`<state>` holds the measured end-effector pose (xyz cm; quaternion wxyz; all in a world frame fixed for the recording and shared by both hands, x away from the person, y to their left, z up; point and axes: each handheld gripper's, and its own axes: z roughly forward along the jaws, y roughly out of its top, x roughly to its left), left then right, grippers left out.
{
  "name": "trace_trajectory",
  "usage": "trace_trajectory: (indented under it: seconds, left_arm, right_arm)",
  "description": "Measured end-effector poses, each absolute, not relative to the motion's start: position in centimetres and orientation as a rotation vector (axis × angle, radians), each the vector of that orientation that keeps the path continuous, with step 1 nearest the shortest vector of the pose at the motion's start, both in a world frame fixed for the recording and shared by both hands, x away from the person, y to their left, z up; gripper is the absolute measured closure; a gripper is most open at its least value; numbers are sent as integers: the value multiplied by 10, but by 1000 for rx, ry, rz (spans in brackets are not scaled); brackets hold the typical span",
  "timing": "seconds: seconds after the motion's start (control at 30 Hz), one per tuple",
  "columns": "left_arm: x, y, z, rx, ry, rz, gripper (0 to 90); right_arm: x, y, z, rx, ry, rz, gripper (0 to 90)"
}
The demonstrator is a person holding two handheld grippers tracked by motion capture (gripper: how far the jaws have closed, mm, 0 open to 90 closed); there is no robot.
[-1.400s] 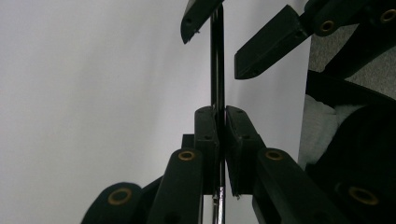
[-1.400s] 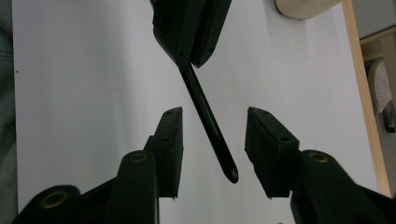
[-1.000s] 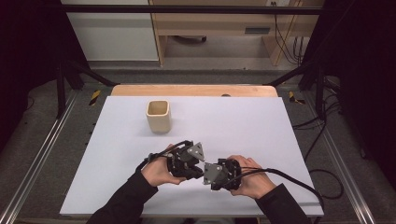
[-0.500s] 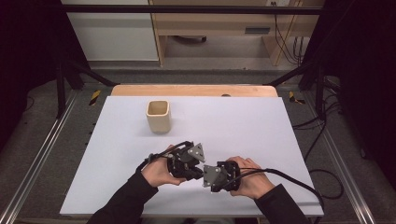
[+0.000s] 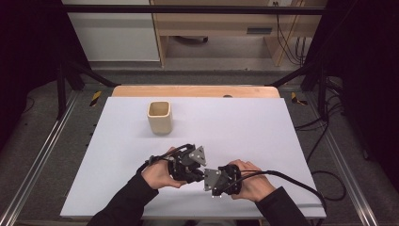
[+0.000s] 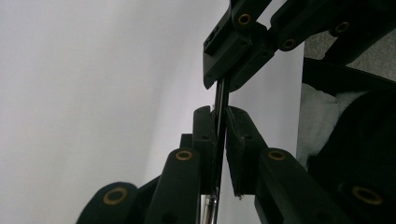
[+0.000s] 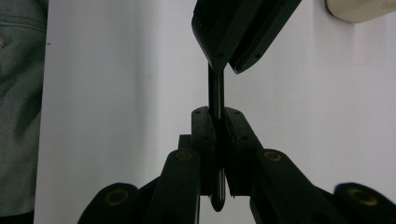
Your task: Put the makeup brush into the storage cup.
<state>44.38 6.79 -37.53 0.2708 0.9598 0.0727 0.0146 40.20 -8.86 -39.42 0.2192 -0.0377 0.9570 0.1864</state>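
Two grippers, left gripper (image 6: 220,123) and right gripper (image 7: 216,122), pinch one thin, smooth black pen (image 7: 215,93) between closed fingers.

Bright counter, dark room around it

Light falls from overhead onto the white counter (image 5: 263,141), which glows evenly with no glare, while the floor and frame on both sides sink into near black. The cup (image 5: 159,117) throws only a short, soft shadow at its base, and faint shadows sit under the hands. The high view is a little soft and grainy, with straight edges bowing slightly toward the corners. In the left gripper view the left claw (image 6: 219,126) is a backlit silhouette, sharp near the tips, blurred at the bottom edge. In the right gripper view the right claw (image 7: 218,123) reads just as dark against a washed-out white ground.
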Motion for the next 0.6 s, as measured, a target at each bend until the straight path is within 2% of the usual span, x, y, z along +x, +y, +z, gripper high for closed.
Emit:
trace_trajectory:
  seconds: [0.17, 0.53, 0.6]
  left_arm:
    - [445, 72, -373, 2548, 227, 59, 783]
    - [451, 105, -360, 2436, 303, 195, 500]
    - [452, 111, -361, 2409, 334, 196, 478]
  right_arm:
    - [404, -91, -393, -52, 2654, 522, 841]
    - [413, -105, -391, 49, 2657, 538, 840]
    - [415, -108, -390, 54, 2653, 534, 840]
